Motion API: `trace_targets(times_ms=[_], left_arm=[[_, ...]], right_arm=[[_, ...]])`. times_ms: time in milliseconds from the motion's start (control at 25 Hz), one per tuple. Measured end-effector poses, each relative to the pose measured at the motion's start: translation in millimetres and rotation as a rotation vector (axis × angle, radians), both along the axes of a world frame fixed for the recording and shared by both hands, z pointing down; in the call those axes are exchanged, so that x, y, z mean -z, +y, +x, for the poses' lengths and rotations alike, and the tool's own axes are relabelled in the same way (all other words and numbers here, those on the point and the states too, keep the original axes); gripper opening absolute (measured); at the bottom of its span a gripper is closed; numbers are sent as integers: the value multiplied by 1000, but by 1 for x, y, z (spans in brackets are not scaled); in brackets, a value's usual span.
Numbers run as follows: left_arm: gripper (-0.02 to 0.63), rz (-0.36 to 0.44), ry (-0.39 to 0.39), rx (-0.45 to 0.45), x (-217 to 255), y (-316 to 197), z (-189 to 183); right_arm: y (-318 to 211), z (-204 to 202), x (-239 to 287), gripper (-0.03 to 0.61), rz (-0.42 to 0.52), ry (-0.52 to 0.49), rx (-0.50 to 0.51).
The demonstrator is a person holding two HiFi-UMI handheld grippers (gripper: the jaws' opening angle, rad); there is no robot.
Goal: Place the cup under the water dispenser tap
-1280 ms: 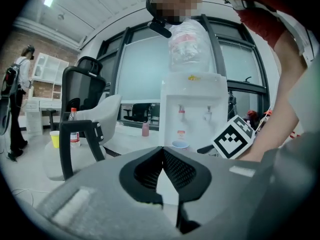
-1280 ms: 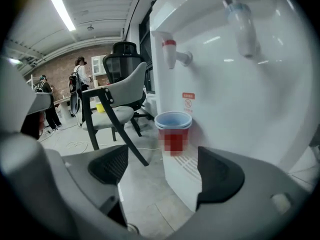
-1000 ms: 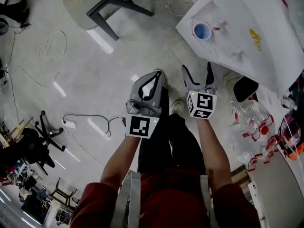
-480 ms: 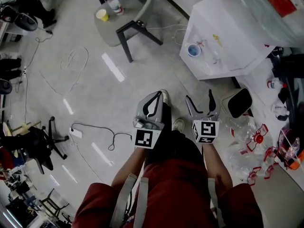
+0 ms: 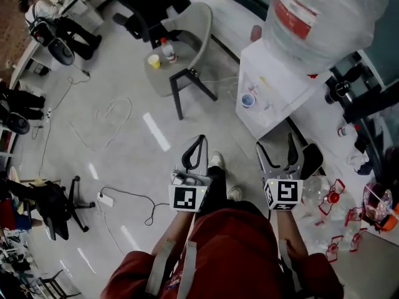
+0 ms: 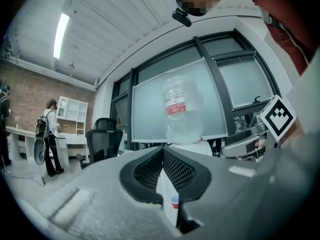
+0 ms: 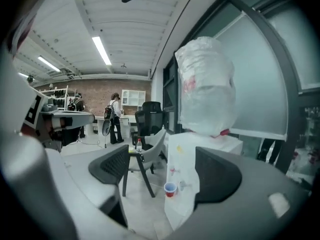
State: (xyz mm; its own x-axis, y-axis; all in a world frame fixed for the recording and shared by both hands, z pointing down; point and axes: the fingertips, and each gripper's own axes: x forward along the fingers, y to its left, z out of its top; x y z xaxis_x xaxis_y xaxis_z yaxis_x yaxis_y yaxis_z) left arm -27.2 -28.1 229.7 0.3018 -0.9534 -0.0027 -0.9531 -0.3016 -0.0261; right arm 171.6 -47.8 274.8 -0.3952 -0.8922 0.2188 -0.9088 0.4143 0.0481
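Note:
A white water dispenser (image 5: 269, 91) with a big clear bottle (image 5: 319, 18) on top stands ahead to the right. A red cup (image 5: 248, 99) with a blue inside sits on its front ledge by the taps; which tap it is under I cannot tell. The cup (image 7: 170, 189) shows between the right gripper's jaws, well beyond them, and the cup (image 6: 174, 202) peeks through the left gripper's slit. My left gripper (image 5: 200, 140) is shut and empty, over the floor. My right gripper (image 5: 276, 144) is open and empty, short of the dispenser (image 7: 186, 184).
A grey chair (image 5: 182, 48) stands left of the dispenser, with a yellow cup (image 5: 153, 60) and a small bottle (image 5: 166, 50) on its seat. Empty water jugs (image 5: 324, 193) and a black bin (image 5: 312, 158) lie on the right. Cables (image 5: 124, 195) cross the floor; an office chair (image 5: 56, 199) is at left.
The head view has tilted up and away: the dispenser's bottle and the chair have come into view, and the cup looks smaller. Both grippers hold the same pose, left shut and right open.

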Motion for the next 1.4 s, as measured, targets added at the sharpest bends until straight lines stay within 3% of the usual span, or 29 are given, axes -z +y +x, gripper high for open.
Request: trace_targets(times_ms=[200,440,560,800,1040,1240,1400], left_arm=[[0,83,-39,3,60,14,1],[0,147,-1,4,101,15,-3],[-1,164,14,16,111,21,-5],[0,196,-34,2,127,31,-3],[-1,212,-26,-19,138,37,1],[0,221,-28,-22,134,39,3],[-1,223,-27,-29,135,39,7]], right_arm=[[10,6,72,411,90,5,-1],[15,8,146,397,174,-57,-18],[21,10,164,394,209,-54,-12],[25,14,165,386,217,-30,-30],[35,7,158,221,239,-3,18],[43,0,156,23,264,-16,42],[43,1,153,2,251,-25,43]])
